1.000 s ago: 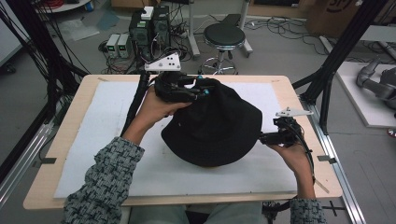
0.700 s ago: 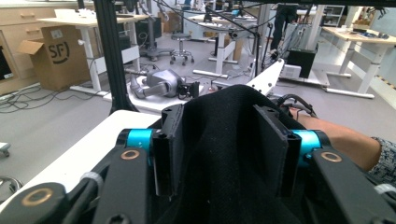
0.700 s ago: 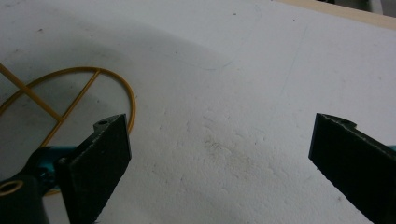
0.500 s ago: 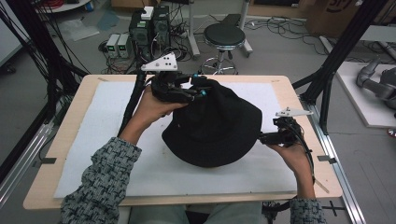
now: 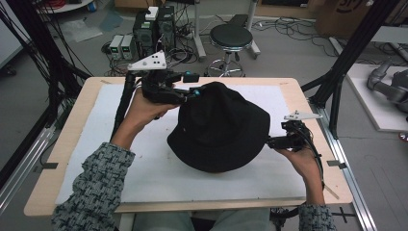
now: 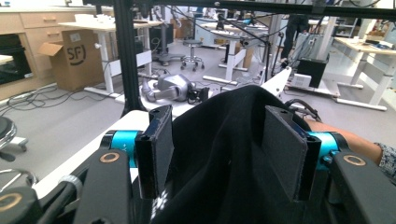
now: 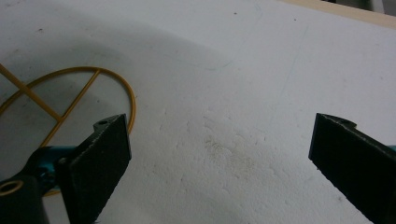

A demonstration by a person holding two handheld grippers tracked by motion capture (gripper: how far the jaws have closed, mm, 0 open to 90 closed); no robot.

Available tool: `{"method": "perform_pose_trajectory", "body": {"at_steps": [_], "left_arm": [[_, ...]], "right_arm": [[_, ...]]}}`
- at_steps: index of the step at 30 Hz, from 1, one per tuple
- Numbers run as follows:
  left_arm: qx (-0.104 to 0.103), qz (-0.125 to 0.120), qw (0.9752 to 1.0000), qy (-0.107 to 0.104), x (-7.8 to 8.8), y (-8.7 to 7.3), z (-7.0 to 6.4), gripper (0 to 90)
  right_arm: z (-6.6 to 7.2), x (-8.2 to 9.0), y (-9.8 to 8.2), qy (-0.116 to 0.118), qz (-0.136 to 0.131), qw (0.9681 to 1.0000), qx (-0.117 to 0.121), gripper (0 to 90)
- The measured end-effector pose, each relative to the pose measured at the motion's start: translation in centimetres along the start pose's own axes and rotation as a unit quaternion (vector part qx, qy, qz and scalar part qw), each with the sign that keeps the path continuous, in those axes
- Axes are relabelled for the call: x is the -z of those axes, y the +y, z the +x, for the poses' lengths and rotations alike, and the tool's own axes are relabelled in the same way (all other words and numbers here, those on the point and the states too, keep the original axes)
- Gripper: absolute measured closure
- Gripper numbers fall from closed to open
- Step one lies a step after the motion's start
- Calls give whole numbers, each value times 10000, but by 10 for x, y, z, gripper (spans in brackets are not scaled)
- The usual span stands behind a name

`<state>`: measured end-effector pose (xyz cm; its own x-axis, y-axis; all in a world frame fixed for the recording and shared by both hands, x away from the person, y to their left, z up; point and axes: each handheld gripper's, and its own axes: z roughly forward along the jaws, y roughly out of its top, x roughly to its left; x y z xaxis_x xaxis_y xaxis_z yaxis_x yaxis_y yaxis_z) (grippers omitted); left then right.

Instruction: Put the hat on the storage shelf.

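1. Your right gripper (image 5: 272, 142) sits at the hat's (image 5: 219, 127) right brim edge; from above you cannot tell whether its tips touch the brim.
2. In the right gripper view its jaws stand wide apart over the white mat (image 7: 243, 93), nothing between them (a yellow ring mark (image 7: 65, 100) shows at the left, part cut off).
3. The hat lies mid-mat, crown up, its near brim dark against the mat.
4. Your left gripper (image 5: 192, 91) is at the hat's far left. Its jaws have just been opening; black cloth (image 6: 224, 154) lies between the pads, the left pad clear of it.
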<state>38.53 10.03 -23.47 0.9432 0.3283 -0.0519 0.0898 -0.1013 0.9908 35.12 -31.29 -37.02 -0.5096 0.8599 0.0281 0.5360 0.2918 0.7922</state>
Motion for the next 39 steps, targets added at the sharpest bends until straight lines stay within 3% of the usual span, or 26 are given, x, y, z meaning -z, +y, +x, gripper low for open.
{"method": "perform_pose_trajectory", "body": {"at_steps": [17, 29, 36, 39], "left_arm": [[123, -31, 9978, 652, 56, -13, 12, 370], [318, -44, 9907, 1320, 101, -34, 16, 355], [250, 244, 9852, 1678, 115, -50, 16, 348], [272, 237, 9831, 1793, 123, -58, 16, 342]], "right_arm": [[-1, -3, 0, 10, 11, 10000, -7, 53], [-2, -4, 0, 14, 6, 10000, -12, 52], [-2, -4, -1, 23, 17, 10000, -23, 52], [-2, -4, -1, 24, 25, 10000, -38, 52]]}}
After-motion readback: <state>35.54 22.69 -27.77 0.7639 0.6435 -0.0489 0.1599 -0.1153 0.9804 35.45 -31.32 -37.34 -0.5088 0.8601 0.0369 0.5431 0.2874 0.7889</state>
